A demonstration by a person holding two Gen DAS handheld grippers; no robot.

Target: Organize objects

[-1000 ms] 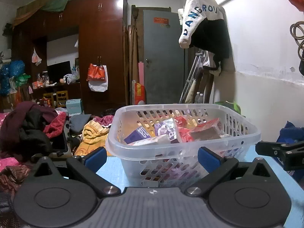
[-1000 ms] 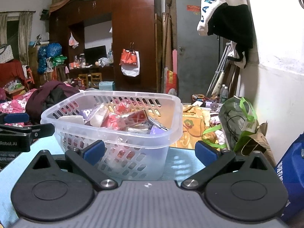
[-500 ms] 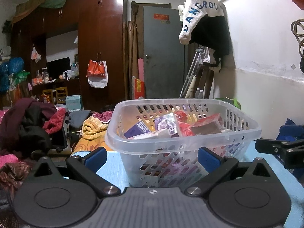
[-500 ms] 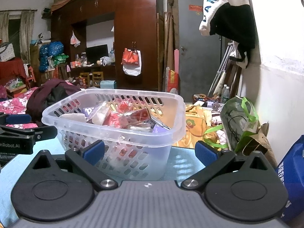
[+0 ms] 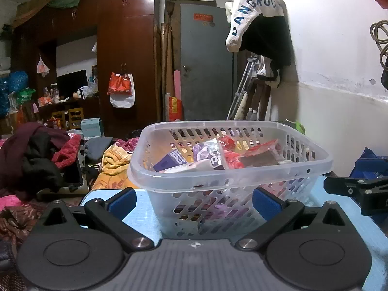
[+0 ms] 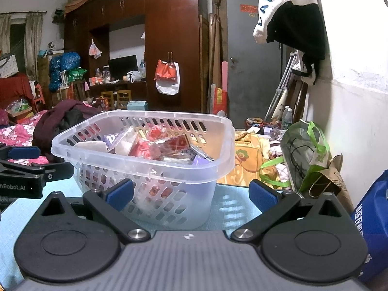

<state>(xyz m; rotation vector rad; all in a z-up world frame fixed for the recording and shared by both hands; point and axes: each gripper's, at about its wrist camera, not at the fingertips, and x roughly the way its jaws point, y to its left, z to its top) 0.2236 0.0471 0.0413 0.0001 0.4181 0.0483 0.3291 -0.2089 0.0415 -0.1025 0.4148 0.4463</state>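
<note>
A clear plastic basket [image 5: 225, 177] [image 6: 194, 167] stands on a light blue table [image 5: 145, 215] [image 6: 230, 208], filled with several red and purple snack packets [image 5: 213, 156] [image 6: 157, 145]. My left gripper [image 5: 195, 197] is open just in front of the basket's near wall, its blue pads wide apart with nothing between them. My right gripper [image 6: 191, 194] is open too, facing the basket's right corner from close by. Each gripper shows at the edge of the other's view: the right one [image 5: 356, 189] and the left one [image 6: 31, 169].
Heaps of clothes [image 5: 36, 160] lie left of the table, a yellow cloth [image 6: 249, 155] behind it. A green bag [image 6: 305, 150], a paper bag [image 6: 332, 179] and a blue bag [image 6: 373, 223] stand at the right by the white wall. A wardrobe and a grey door are far behind.
Both cameras have dropped a little and drawn slightly back, so the basket sits a touch higher in each view. Both grippers stay open and hold nothing.
</note>
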